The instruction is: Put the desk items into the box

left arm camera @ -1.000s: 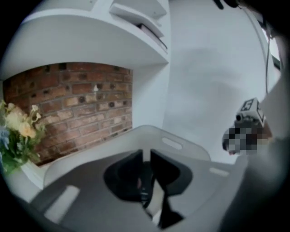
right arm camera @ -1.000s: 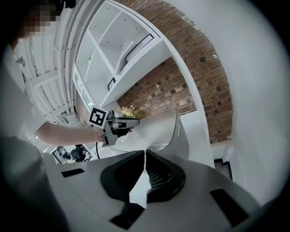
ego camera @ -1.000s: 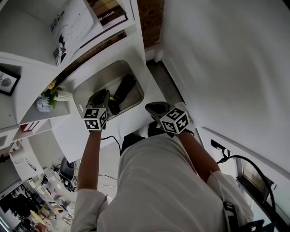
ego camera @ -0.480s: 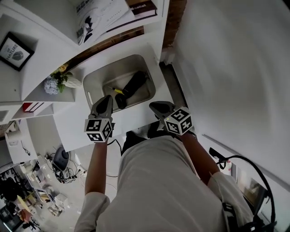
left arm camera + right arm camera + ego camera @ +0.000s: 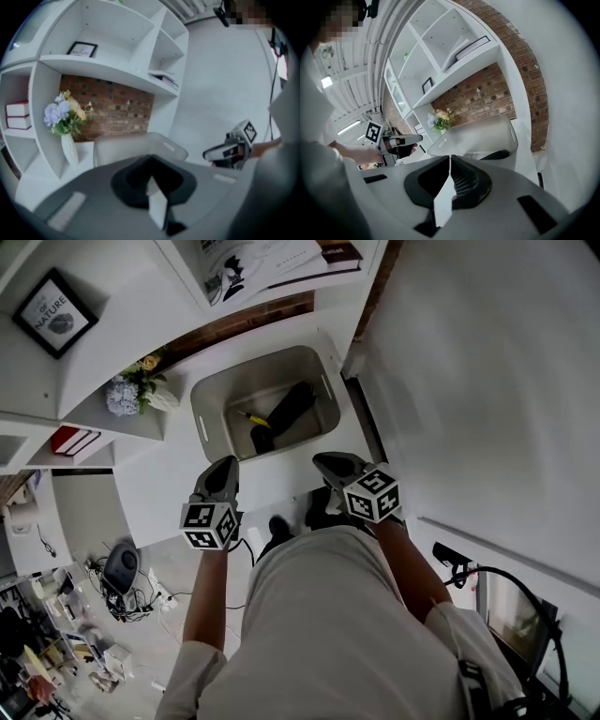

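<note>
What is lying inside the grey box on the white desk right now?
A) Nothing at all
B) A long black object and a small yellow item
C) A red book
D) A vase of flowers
B: the head view shows a long black object and a small yellow item lying on the bottom of the box.

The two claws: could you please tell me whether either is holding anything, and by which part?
Nothing is held: the left claw and the right claw are both shut and empty, near the grey plastic box.
</note>
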